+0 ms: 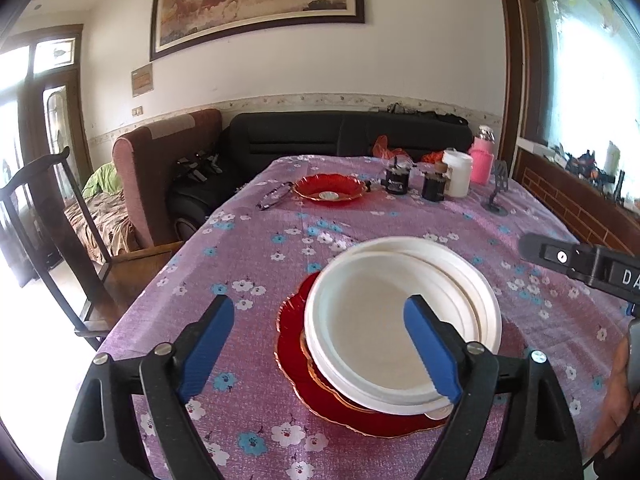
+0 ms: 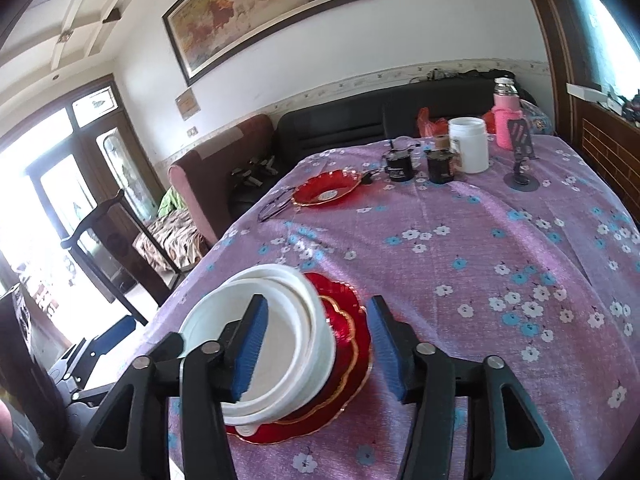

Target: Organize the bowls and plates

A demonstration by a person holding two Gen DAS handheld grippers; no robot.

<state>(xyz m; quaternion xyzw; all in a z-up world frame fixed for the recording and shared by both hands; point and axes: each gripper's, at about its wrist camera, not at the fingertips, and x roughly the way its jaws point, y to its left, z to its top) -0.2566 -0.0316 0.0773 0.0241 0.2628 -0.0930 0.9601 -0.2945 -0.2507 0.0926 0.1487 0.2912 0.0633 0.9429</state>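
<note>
Nearest, the left gripper (image 1: 320,344) has its blue-padded jaws spread wide, holding nothing; one pad overlaps the stack of white plates (image 1: 400,320), the other hangs over bare tablecloth (image 1: 248,240) to the stack's left. The right gripper (image 2: 316,348) is likewise parted and empty, and its jaws straddle the stack's right edge: one pad lies across the white plates (image 2: 280,320), the other beside the red scalloped plates (image 2: 344,312) beneath them. White plates sit nested slightly askew on the two red gold-rimmed plates, near the table's front edge. From the left wrist view, the right gripper's black body (image 1: 580,264) enters at right, apart from the stack. Open floral cloth separates the stack from the far items: a red glass bowl (image 1: 330,187), eyeglasses (image 1: 274,196) just beside it, two black jars (image 1: 416,184), a white tub (image 1: 457,174), a pink bottle (image 1: 482,160) and a black phone stand (image 1: 498,190).
</note>
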